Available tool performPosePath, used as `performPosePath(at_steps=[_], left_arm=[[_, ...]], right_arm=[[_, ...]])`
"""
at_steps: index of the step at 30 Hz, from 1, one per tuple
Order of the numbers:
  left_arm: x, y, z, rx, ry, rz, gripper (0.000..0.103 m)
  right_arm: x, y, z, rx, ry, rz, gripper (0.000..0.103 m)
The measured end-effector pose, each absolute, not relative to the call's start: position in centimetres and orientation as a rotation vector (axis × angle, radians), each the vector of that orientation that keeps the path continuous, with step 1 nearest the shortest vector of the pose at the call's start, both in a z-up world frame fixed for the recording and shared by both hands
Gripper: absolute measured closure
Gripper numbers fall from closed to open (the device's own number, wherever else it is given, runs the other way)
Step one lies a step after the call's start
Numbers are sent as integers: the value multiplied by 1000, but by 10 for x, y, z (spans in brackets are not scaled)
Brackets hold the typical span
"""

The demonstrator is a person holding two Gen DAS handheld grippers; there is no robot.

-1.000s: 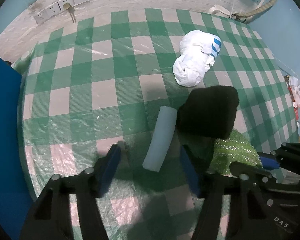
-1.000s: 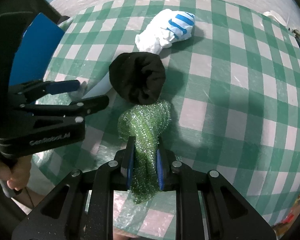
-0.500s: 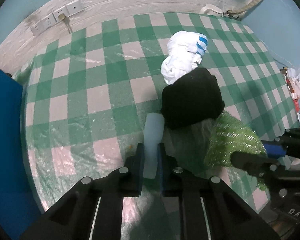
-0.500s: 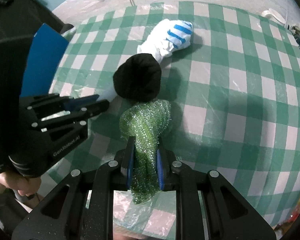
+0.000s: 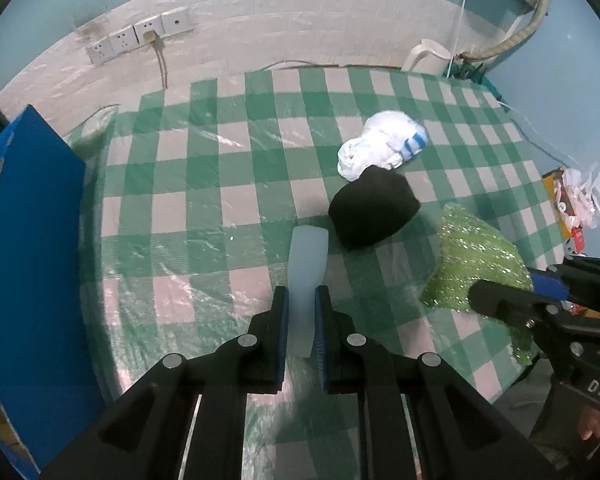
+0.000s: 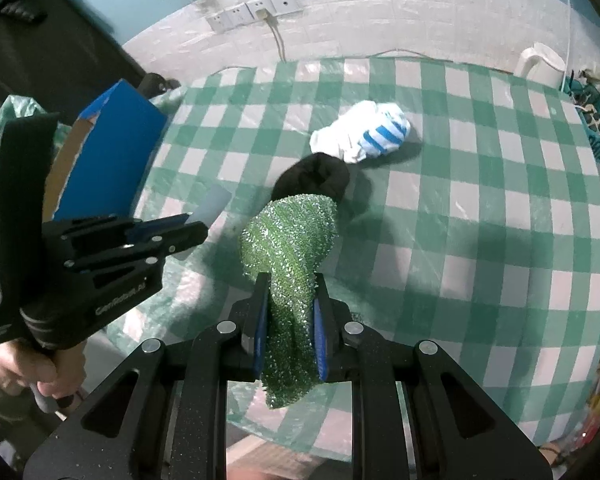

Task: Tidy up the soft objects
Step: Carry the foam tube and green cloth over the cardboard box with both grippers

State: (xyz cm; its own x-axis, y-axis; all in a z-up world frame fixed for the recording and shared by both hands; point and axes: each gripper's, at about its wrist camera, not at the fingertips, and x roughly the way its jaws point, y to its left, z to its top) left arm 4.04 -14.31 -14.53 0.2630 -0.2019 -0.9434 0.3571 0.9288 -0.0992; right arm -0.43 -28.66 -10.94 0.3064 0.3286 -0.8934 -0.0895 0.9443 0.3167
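We have the pale foam block (image 5: pixel 306 276) clamped in the left gripper (image 5: pixel 302 334) and the green glitter cloth (image 6: pixel 290 248) clamped in the right gripper (image 6: pixel 290 338), both held above the checked tablecloth (image 5: pixel 204 208), so we judge this as the carry step after a double pick. Next we need to swing both over to the blue box (image 5: pixel 32 240) at the table's left edge and release; its inside is hidden, so contents unknown. The black bundle (image 5: pixel 370 210) and white striped bundle (image 5: pixel 382 148), touching or overlapping, lie on the cloth.
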Motion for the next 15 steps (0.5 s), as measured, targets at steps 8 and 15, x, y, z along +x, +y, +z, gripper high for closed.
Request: performPosePath(at_steps=[8,15], left_arm=[[27,-134,-123,137,1208,-378,91],[22,-122,-104,107,1164,-383,91]], right_arm=[[-4,-279,-94,216,1196,287,86],[-2,-272,-79,222,1165,292,86]])
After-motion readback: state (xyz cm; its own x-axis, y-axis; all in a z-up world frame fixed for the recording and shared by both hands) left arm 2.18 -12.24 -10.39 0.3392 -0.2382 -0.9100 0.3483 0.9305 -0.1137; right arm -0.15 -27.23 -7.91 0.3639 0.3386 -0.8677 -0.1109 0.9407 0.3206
